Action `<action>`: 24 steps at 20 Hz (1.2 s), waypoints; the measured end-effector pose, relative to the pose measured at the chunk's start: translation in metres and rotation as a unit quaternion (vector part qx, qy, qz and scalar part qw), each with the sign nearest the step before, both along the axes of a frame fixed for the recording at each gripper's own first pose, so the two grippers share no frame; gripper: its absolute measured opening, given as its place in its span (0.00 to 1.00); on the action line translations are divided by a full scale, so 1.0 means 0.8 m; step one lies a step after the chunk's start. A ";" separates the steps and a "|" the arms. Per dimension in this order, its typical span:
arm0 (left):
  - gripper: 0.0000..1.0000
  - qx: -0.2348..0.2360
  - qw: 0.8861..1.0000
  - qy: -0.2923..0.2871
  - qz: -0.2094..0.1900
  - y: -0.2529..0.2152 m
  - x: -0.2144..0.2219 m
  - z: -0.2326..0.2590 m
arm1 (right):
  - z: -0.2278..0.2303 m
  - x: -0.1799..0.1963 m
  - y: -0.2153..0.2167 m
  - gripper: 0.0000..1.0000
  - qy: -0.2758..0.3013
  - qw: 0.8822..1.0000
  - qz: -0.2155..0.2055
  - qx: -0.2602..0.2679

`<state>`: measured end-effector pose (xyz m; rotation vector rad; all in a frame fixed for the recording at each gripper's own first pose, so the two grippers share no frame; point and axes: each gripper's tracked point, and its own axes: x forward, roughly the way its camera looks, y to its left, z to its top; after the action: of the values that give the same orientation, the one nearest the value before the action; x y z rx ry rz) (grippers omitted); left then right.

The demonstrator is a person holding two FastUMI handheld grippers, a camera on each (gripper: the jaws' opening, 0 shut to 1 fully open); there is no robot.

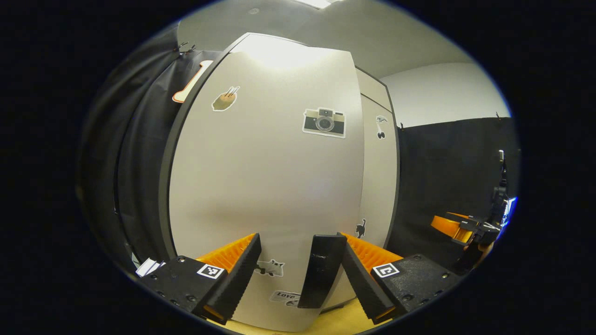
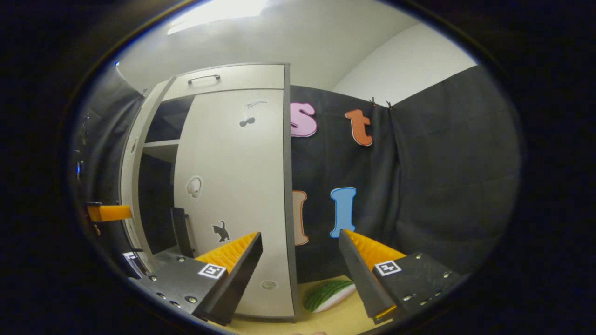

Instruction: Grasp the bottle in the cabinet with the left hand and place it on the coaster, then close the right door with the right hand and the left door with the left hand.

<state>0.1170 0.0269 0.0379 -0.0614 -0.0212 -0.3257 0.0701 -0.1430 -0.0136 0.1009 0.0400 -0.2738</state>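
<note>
The left gripper [image 1: 300, 260] has its jaws apart, close before the left door [image 1: 265, 177], whose dark handle [image 1: 321, 270] stands between the fingers. The right gripper [image 2: 300, 260] also has its jaws apart, low in the frame; the right door [image 2: 237, 195] stands left of centre. The bottle cannot be made out.

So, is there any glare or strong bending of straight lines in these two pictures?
In the left gripper view, a bright glare washes out the top of the pale grey cabinet door, and its edges bulge outward like a barrel. In the right gripper view, the ceiling light is overexposed, and the dark edge of the right door bows slightly.
</note>
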 end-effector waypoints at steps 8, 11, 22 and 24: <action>1.00 0.035 0.999 -0.003 0.022 -0.010 0.031 -0.008 | -0.003 -0.012 -0.018 1.00 0.006 1.000 -0.001 -0.005; 1.00 0.040 0.999 -0.002 0.026 -0.013 0.038 -0.010 | -0.005 -0.014 -0.019 1.00 0.008 1.000 0.000 -0.007; 0.96 0.028 0.999 0.008 0.036 -0.016 0.072 -0.024 | -0.005 -0.029 -0.029 1.00 0.017 1.000 0.002 -0.016; 0.96 0.024 0.999 0.011 0.040 -0.016 0.075 -0.025 | -0.001 -0.031 -0.027 1.00 0.016 1.000 0.007 -0.015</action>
<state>0.1770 0.0143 0.0182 -0.0168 0.0049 -0.2450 0.0453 -0.1645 -0.0146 0.0664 0.0692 -0.2624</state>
